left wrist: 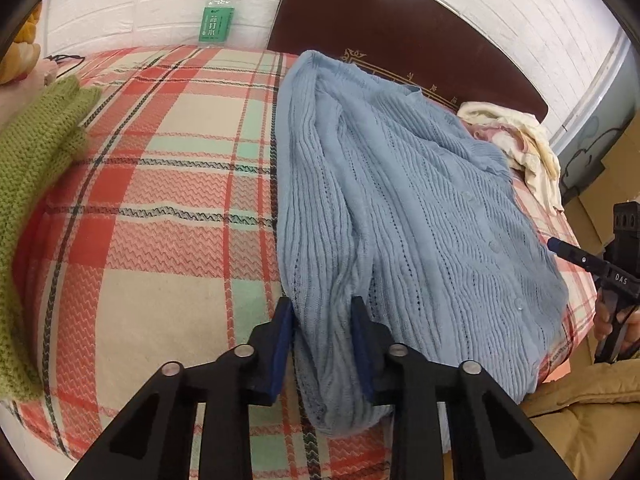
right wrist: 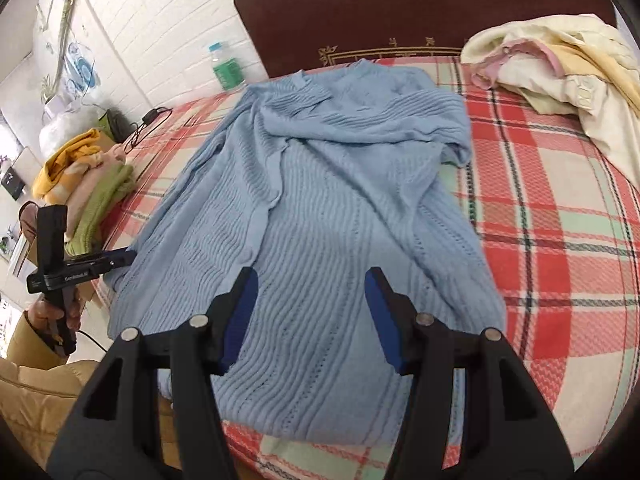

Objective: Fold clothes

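Observation:
A light blue knitted cardigan (right wrist: 320, 208) lies spread on the plaid bed, collar toward the headboard, both sleeves folded in over the body. In the left wrist view the cardigan (left wrist: 400, 220) has its left edge between the blue pads of my left gripper (left wrist: 322, 312), whose jaws stand partly open around the fabric. My right gripper (right wrist: 310, 284) is open and empty, hovering over the lower part of the cardigan. The right gripper also shows at the right edge of the left wrist view (left wrist: 560, 248), and the left gripper at the left of the right wrist view (right wrist: 120, 258).
The plaid bedsheet (left wrist: 160, 208) covers the bed, with a dark wooden headboard (right wrist: 400, 12) behind. A green knit garment (left wrist: 36, 168) lies at the left, on a pile of clothes (right wrist: 80, 168). A cream and pink heap (right wrist: 560, 64) lies at the right. A water bottle (left wrist: 218, 12) stands by the wall.

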`<state>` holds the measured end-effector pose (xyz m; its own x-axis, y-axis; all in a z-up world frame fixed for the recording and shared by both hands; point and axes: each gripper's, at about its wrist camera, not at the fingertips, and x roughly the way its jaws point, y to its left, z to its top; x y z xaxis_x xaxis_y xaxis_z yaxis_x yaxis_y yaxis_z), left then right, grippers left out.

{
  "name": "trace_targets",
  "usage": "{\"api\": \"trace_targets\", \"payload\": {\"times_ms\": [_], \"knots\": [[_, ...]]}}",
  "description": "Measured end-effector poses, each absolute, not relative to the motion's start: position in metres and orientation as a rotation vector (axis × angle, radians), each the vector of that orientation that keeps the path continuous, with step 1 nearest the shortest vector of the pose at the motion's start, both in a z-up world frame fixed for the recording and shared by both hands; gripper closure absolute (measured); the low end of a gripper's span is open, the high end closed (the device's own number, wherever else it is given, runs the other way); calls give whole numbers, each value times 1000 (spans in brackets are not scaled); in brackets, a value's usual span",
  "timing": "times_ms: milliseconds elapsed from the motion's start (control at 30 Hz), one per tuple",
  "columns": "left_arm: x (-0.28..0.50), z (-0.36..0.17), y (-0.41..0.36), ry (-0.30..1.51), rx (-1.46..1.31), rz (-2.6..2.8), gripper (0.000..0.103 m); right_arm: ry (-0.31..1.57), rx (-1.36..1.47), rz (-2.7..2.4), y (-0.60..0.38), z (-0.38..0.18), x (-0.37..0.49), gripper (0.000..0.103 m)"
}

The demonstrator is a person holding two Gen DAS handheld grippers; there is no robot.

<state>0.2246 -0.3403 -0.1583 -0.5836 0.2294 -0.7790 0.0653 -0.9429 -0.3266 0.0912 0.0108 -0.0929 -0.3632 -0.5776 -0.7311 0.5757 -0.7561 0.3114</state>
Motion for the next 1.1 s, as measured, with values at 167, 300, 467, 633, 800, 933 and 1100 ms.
{"api": "trace_targets", "payload": {"times_ms": [167,300,467,633,800,933,1100], "knots": [[227,-125,-358,-541,-1269,2834,89,42,1150,-2120,-1,-97,94,45],[228,-92,-381,-627,-1100,2884,89,13,1157,-2133,5,-99,92,45],[218,-101,-388,-647,-1131,2871,75,-6,1188,-2131,8,-105,88,45],[199,-132,-382,-599,-1301,2837,19,35,1185,-2089,-2,-106,89,45],[179,-147,-367,-546,-1339,2774,19,79,1129,-1997,-31,-96,82,45],[172,-157,-359,-519,-1355,2765,19,141,1048,-1920,-81,-78,69,45],[181,-156,-364,-549,-1338,2768,19,233,1012,-1782,-167,-69,60,45]]}}
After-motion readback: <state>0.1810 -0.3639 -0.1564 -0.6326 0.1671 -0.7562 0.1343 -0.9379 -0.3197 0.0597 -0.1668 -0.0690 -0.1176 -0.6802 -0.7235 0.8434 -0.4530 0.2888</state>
